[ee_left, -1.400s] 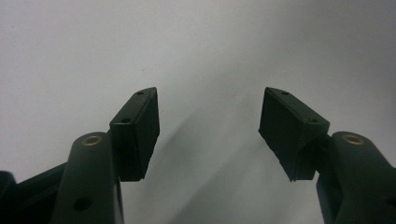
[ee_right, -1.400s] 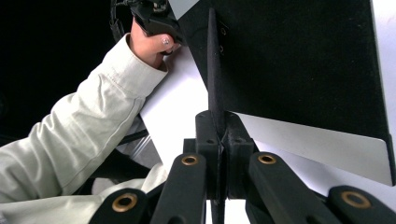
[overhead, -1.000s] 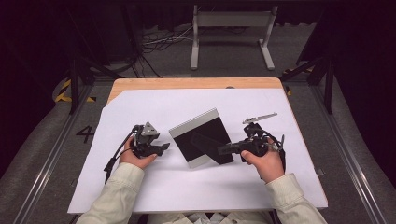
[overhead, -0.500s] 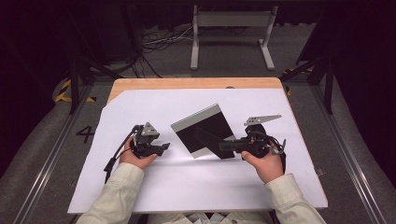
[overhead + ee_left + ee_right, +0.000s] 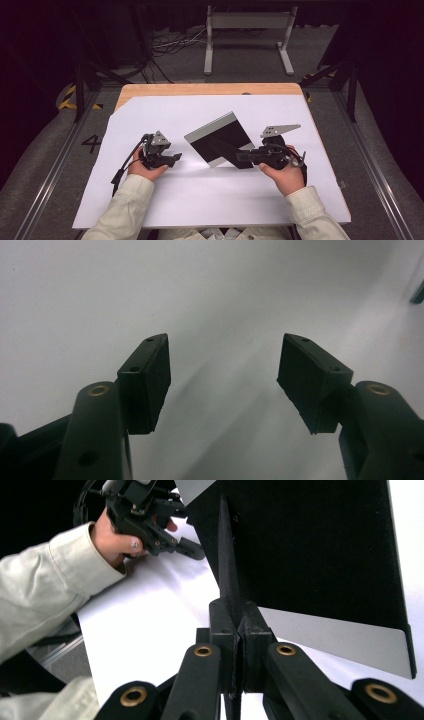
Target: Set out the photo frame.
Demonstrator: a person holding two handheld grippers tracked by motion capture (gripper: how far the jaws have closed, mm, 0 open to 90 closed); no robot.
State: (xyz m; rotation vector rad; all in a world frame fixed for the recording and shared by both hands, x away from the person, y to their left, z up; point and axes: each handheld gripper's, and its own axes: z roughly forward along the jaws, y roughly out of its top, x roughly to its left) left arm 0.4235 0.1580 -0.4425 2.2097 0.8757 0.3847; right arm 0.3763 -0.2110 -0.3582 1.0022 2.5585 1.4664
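A: Listing item one: folder [image 5: 218,139], black cover with grey border, thin, stiff, raised at an angle at table centre.

B: Holder?

A: Right gripper [image 5: 242,156], at the folder's 4 o'clock, clamped tight on its black flap [image 5: 227,560].

B: Left gripper [image 5: 175,158]?

A: At 9 o'clock, jaws wide, empty, resting on the white sheet [image 5: 165,115].

B: Risk?

A: Flap likely slips; the pinch is narrow and the cover heavy.

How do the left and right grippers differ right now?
The left gripper has its jaws wide open with nothing between them; the right gripper is shut on the black flap of the folder. Left sits apart from the folder; right touches it. Both are hand-held over the white sheet.
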